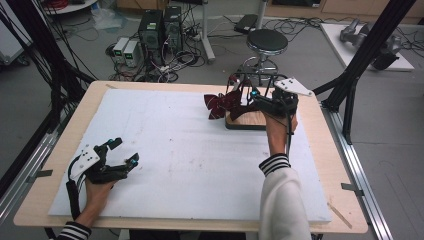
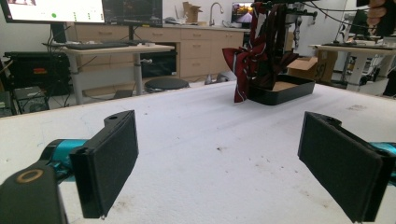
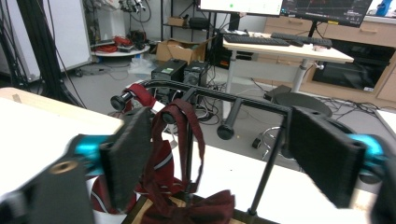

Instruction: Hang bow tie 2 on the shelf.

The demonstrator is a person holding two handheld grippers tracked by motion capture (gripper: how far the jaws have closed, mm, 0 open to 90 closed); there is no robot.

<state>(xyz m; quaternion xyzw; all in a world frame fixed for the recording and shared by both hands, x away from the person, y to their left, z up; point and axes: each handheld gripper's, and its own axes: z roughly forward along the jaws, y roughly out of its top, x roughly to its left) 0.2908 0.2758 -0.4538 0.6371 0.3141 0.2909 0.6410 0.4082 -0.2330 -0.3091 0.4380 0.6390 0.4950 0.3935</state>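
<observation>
A black rack [image 1: 252, 80] stands on a wooden-floored black tray [image 1: 245, 121] at the table's far right. Dark red striped ties [image 1: 222, 103] hang from it and spill onto the white mat. My right gripper [image 1: 252, 95] is open at the rack, jaws on either side of the top bar [image 3: 224, 95]; a red tie loop [image 3: 175, 140] hangs on the bar between them, closer to the left jaw, untouched. My left gripper [image 1: 123, 151] rests open on the mat near the front left, holding nothing. From the left gripper view the ties [image 2: 247, 60] and tray [image 2: 280, 91] sit far ahead.
A white foam mat [image 1: 175, 150] covers most of the wooden table [image 1: 320, 150]. A black stool [image 1: 267, 42] stands behind the table. Computers and cables [image 1: 160, 35] lie on the floor beyond. Black frame posts [image 1: 370, 55] rise at the right.
</observation>
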